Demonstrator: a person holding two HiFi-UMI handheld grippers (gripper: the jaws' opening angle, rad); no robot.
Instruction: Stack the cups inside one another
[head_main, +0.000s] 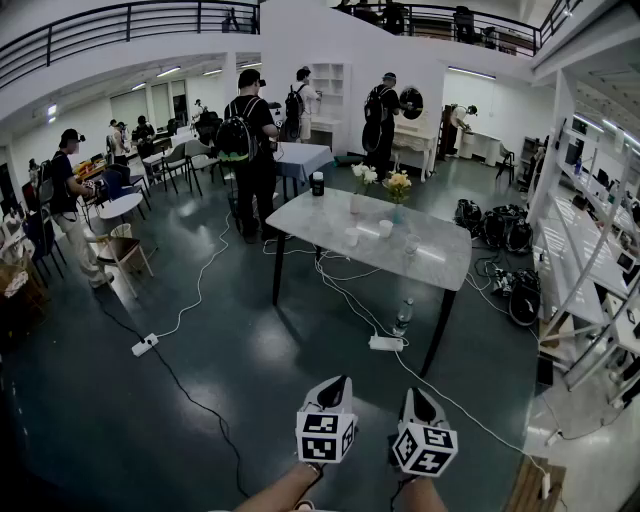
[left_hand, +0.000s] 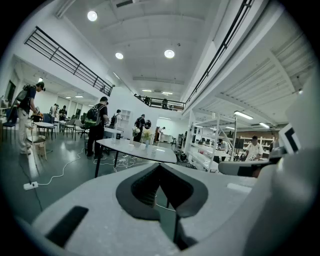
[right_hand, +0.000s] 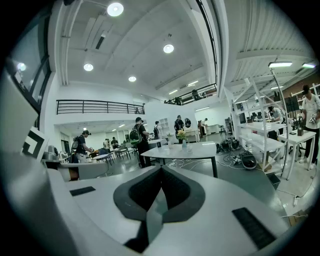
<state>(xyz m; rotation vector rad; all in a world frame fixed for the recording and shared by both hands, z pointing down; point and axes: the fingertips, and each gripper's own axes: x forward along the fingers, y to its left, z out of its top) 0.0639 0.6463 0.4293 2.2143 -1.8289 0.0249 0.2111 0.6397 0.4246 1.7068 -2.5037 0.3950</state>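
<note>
Left gripper (head_main: 338, 383) and right gripper (head_main: 416, 394) both clenched on nothing, well apart from the table (head_main: 310, 215) with cups (head_main: 385, 229)

The head view looks forward and steeply down from standing height, past the left gripper (head_main: 338, 385) and right gripper (head_main: 416, 395) to the white table (head_main: 420, 262), well off. Each gripper view looks nearly level along its own jaws toward that same table.

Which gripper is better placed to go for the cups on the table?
Right, but only slightly. Left gripper and right gripper are both shut, far from the table. In its own view the cups lie straight ahead of the right fingers; in the left's, off to the left.
</note>
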